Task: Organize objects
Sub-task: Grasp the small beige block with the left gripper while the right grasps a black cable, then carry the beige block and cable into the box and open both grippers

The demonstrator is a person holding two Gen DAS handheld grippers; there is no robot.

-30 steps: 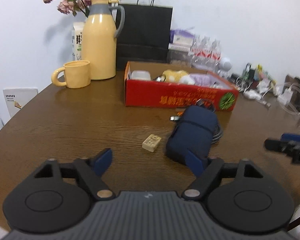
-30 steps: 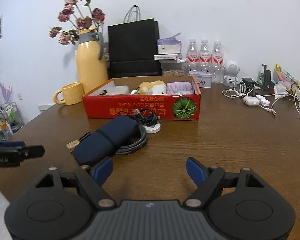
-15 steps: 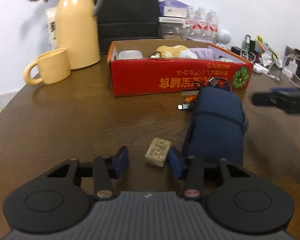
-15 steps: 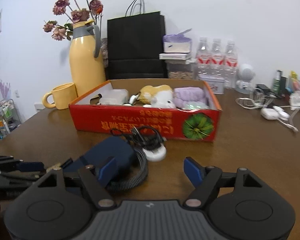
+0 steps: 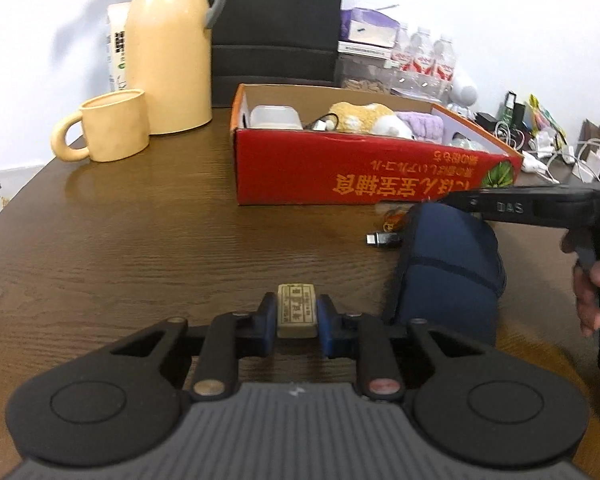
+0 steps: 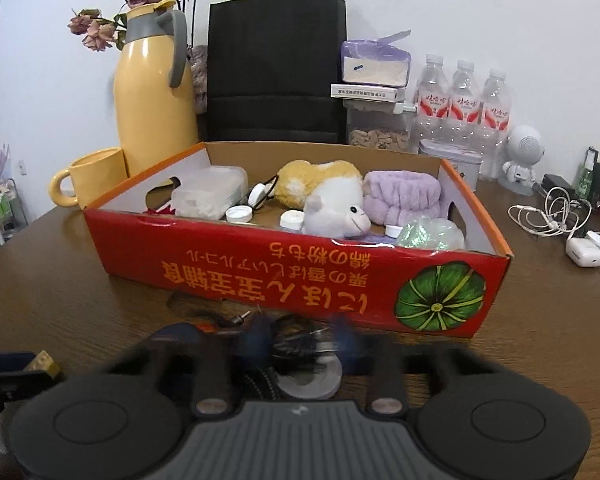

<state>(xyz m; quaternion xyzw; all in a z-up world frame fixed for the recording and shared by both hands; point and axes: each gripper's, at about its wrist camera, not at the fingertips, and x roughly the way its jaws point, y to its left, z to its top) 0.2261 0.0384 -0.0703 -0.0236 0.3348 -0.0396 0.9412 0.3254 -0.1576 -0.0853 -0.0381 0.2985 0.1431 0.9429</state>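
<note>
L gripper [image 5: 297, 320] low, level, clamping tan block [image 5: 296, 314]; R gripper [image 6: 300, 338] blurred.

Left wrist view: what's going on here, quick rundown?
A person is tidying a wooden table with two tools. The left hand-held gripper is shut on a small tan block, which sits low at the table surface beside a navy pouch. The right hand-held gripper is over the coiled cable in front of the red cardboard box; its fingers are motion-blurred, so its grip is unclear. The box already holds a plush toy and other bits.
</note>
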